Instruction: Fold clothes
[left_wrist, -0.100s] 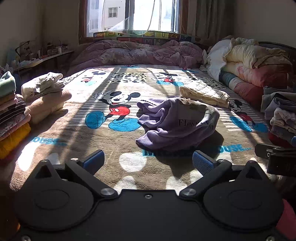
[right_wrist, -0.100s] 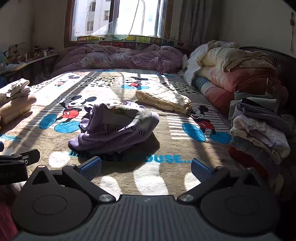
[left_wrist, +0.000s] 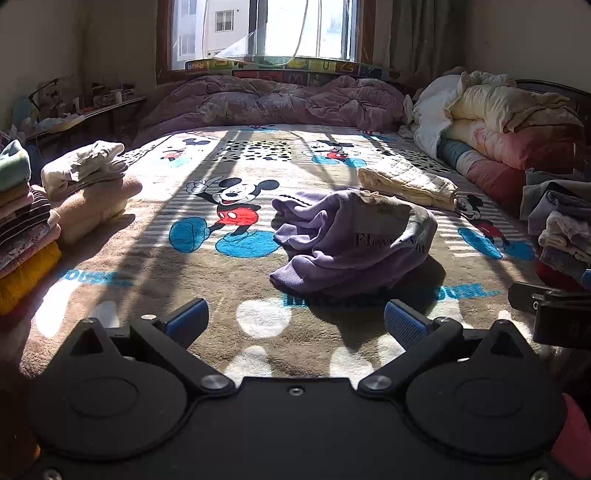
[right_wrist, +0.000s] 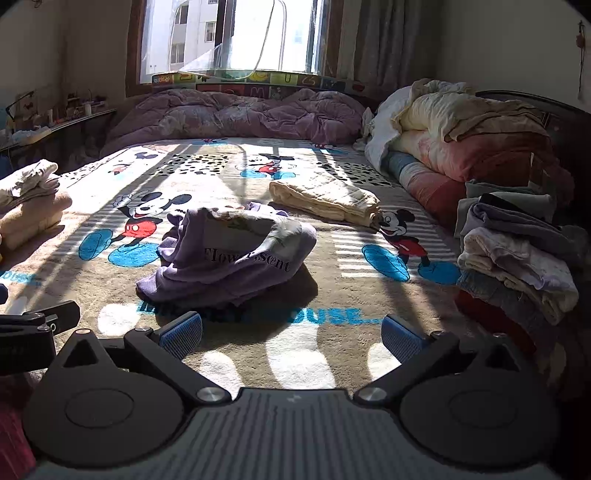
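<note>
Both cameras sit low just behind their grippers, side by side, looking across the bed (left_wrist: 155, 258) toward the window (left_wrist: 258, 33), and both see the purple top (left_wrist: 351, 243) lying near in front.

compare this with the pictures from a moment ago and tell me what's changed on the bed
Nothing visibly changed. The purple sweatshirt lies crumpled in the same spot on the cartoon blanket, untouched. Both the left hand-held gripper and the right hand-held gripper hover short of it, open and empty, as before. The folded stacks at the sides are as they were.
</note>
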